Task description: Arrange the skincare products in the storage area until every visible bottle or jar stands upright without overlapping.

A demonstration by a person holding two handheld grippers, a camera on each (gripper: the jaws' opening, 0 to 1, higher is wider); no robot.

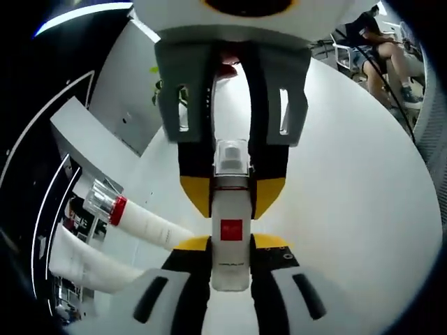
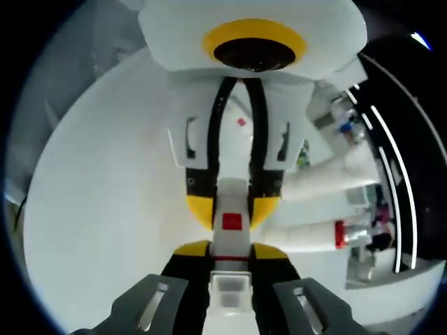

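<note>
Left gripper [image 1: 230, 262]: jaws rose from the bottom of the left gripper view and were clamped on the base end of the white bottle [image 1: 230, 234].
Right gripper [image 2: 230, 279]: met the left one head-on; in its own view the jaws were pressed against the clear-cap end of the same bottle. In the left gripper view it came in from the top, far side.
Pose: the two grippers faced each other along one line, the bottle bridged between them above the white table [image 1: 363, 209].
Bottle axis: long axis ran along both sets of jaws, near to far; clear cap [image 1: 231, 156] pointed away from the left gripper, toward the right one. Red square label [image 1: 231, 229] faced the camera.
Other products: a tube with red collar [image 1: 143, 220] lay on its side on the table, left of the held bottle, clear cap pointing far-left; a second white tube [image 1: 87, 262] lay just beside it, nearer.
Background: person seated [image 1: 380, 49] far right.
</note>
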